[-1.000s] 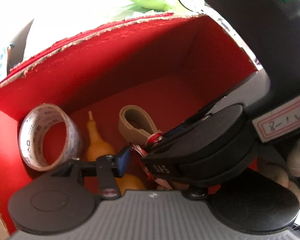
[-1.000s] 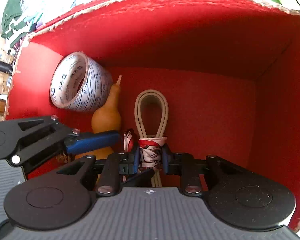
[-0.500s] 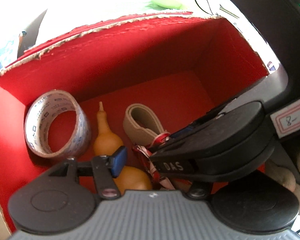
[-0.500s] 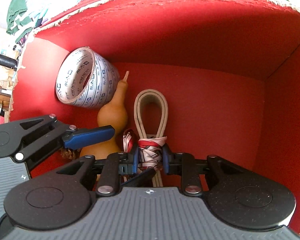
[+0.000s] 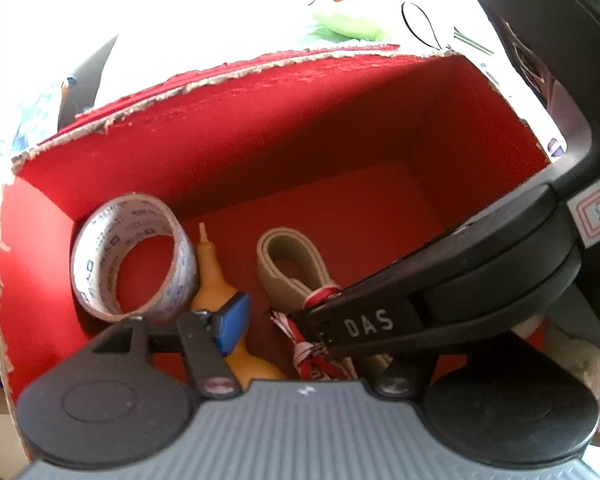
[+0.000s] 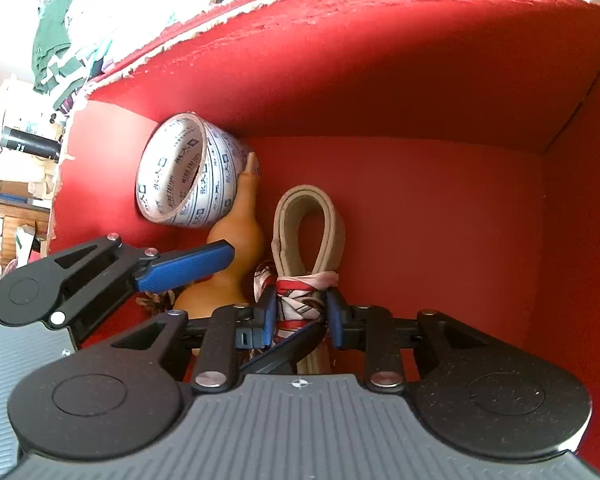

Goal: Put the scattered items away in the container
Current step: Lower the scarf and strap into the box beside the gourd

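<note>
A red cardboard box [image 5: 300,128] [image 6: 380,80] holds a roll of printed tape [image 5: 132,256] [image 6: 188,176], an orange gourd [image 5: 216,280] [image 6: 228,256] and a beige looped strap [image 5: 292,264] [image 6: 308,224] tied with a red-and-white patterned scarf [image 5: 312,344] [image 6: 300,300]. My right gripper [image 6: 300,316] is shut on the scarf knot, low inside the box. My left gripper [image 5: 312,320] is open and empty beside it; its blue finger [image 6: 188,264] lies over the gourd. The right gripper's body [image 5: 440,304] hides my left gripper's right finger.
A green plush toy [image 5: 344,16] lies beyond the box's far wall. A green garment [image 6: 56,44] hangs at the far left, with shelves and clutter below it. The right half of the box floor [image 6: 440,220] is bare red.
Both grippers have risen and drawn back a little, so more of the box and its far rim shows. The right gripper stays shut on the scarf, the left stays open.
</note>
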